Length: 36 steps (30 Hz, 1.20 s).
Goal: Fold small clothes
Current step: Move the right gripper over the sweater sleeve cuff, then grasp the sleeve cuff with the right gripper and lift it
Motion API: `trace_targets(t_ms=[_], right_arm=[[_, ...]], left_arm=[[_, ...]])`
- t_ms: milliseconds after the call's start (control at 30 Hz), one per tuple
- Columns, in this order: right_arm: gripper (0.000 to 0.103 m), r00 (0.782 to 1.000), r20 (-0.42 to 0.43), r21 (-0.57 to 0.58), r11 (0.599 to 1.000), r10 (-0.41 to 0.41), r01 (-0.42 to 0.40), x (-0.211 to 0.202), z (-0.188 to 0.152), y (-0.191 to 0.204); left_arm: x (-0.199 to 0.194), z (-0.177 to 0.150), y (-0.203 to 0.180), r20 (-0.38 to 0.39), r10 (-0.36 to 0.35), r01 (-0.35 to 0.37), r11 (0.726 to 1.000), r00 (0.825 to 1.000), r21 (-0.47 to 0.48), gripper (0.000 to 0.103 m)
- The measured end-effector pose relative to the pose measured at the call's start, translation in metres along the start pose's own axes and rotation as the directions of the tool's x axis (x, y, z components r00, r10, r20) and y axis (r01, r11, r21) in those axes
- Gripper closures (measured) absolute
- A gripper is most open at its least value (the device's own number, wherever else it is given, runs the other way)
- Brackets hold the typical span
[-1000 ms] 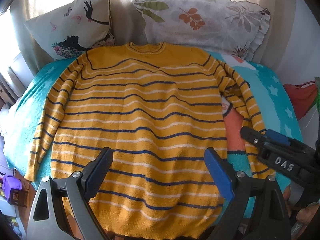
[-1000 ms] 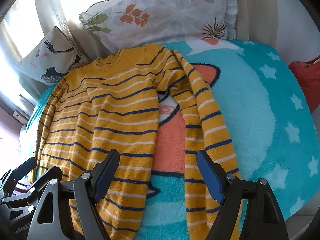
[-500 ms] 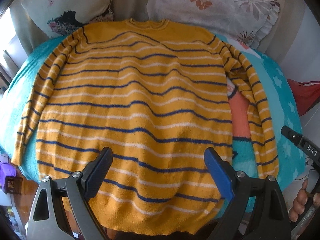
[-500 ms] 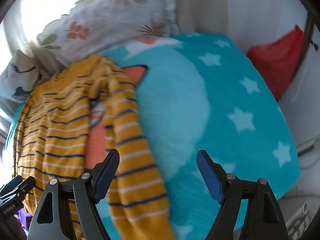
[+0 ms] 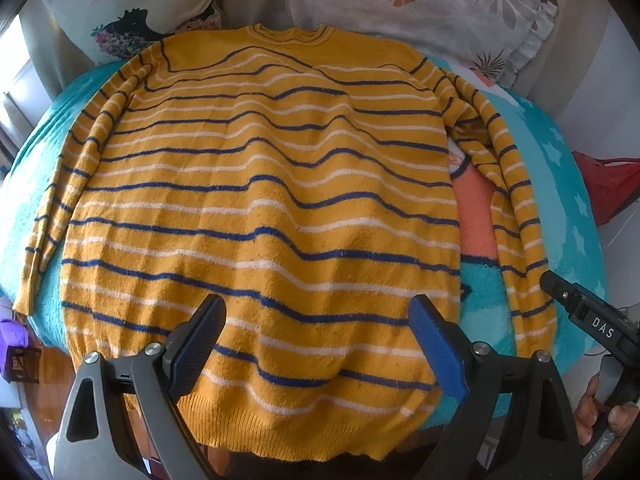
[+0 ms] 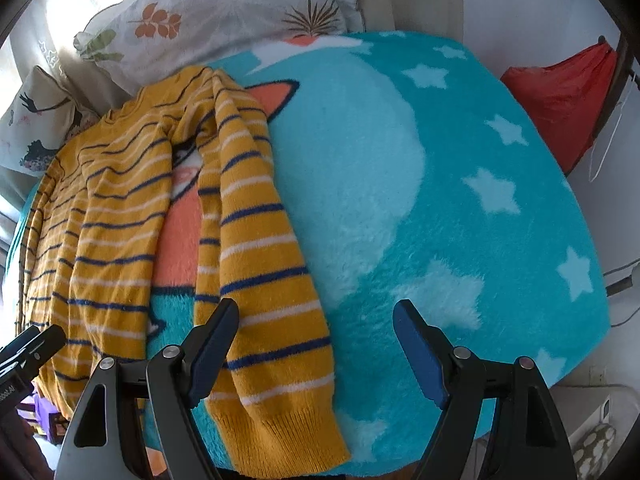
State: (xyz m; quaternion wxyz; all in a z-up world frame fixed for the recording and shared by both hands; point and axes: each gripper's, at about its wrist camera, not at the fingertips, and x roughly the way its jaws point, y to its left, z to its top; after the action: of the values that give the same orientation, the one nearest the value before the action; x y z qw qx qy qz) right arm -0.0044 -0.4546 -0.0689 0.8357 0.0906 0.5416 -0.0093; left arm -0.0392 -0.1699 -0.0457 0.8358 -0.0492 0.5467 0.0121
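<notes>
A yellow sweater (image 5: 260, 184) with navy and white stripes lies spread flat on a turquoise star blanket (image 5: 576, 216), collar toward the pillows, hem at the near edge. My left gripper (image 5: 316, 344) is open and empty, hovering over the hem. The sweater's right sleeve (image 6: 260, 264) runs down the blanket (image 6: 440, 184) to the near edge, its cuff hanging at the front. My right gripper (image 6: 316, 340) is open and empty above that cuff end, its left finger over the sleeve. The right gripper also shows in the left wrist view (image 5: 584, 312), beside the sleeve.
Two patterned pillows (image 5: 420, 4) (image 5: 132, 12) lean at the head of the bed. A red bag (image 6: 560, 96) hangs to the right beyond the blanket edge. A purple object (image 5: 12, 336) sits low at the left.
My left gripper has pulled back and steadied over the hem. My right gripper swung right, then came back over the right sleeve's cuff end.
</notes>
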Motion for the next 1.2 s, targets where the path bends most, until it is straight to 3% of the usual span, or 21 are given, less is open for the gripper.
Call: trace_targets(t_ms=[467, 500, 567, 600, 667, 733, 867, 967, 1000, 1067, 1133, 1200], right_arm=[[0.02, 1.0, -0.029, -0.015, 1.0, 0.007, -0.008, 0.008, -0.019, -0.001], [0.027, 0.999, -0.026, -0.007, 1.0, 0.019, -0.019, 0.007, -0.021, -0.002], [0.067, 0.998, -0.032, 0.002, 0.998, 0.06, -0.06, 0.004, -0.019, -0.006], [0.094, 0.994, -0.048, 0.015, 0.995, 0.098, -0.097, 0.004, -0.016, -0.011], [0.095, 0.989, -0.04, 0.068, 0.988, 0.144, -0.141, 0.0, -0.009, -0.027], [0.096, 0.994, -0.004, 0.104, 0.989, 0.111, -0.11, -0.008, 0.004, -0.047], [0.096, 0.994, 0.091, 0.177, 0.983, -0.067, 0.05, -0.022, 0.038, -0.102], [0.093, 0.953, 0.087, 0.221, 0.939, -0.289, 0.264, -0.016, 0.063, -0.138], [0.09, 0.949, 0.078, 0.253, 0.927, -0.305, 0.277, -0.018, 0.066, -0.149], [0.086, 0.966, 0.104, 0.322, 0.927, -0.238, 0.194, -0.03, 0.063, -0.165], [0.06, 0.982, 0.132, 0.385, 0.92, -0.137, 0.076, -0.04, 0.049, -0.175], [0.057, 0.99, 0.139, 0.439, 0.897, -0.002, -0.059, -0.04, 0.029, -0.18]], left_arm=[[-0.004, -0.005, -0.002, 0.005, 0.009, -0.009, 1.0, 1.0, -0.023, 0.011], [-0.004, -0.005, -0.003, 0.004, 0.01, -0.009, 1.0, 1.0, -0.023, 0.011], [-0.004, -0.005, -0.005, 0.005, 0.01, -0.01, 1.0, 1.0, -0.02, 0.011], [-0.004, -0.004, -0.007, 0.008, 0.011, -0.011, 1.0, 1.0, -0.018, 0.011], [-0.006, -0.004, -0.008, 0.016, 0.012, -0.012, 1.0, 1.0, -0.013, 0.011], [-0.007, -0.004, -0.01, 0.022, 0.014, -0.014, 1.0, 1.0, -0.01, 0.011], [-0.008, -0.005, -0.011, 0.023, 0.014, -0.014, 1.0, 1.0, -0.009, 0.011], [-0.009, -0.006, -0.012, 0.019, 0.016, -0.016, 1.0, 1.0, -0.008, 0.011], [-0.01, -0.007, -0.013, 0.022, 0.021, -0.02, 1.0, 1.0, -0.007, 0.011], [-0.011, -0.008, -0.012, 0.025, 0.028, -0.028, 1.0, 0.999, -0.008, 0.011], [-0.01, -0.008, -0.008, 0.018, 0.032, -0.032, 0.999, 0.999, -0.024, 0.011], [-0.008, -0.008, -0.004, 0.01, 0.034, -0.033, 0.999, 0.999, -0.04, 0.011]])
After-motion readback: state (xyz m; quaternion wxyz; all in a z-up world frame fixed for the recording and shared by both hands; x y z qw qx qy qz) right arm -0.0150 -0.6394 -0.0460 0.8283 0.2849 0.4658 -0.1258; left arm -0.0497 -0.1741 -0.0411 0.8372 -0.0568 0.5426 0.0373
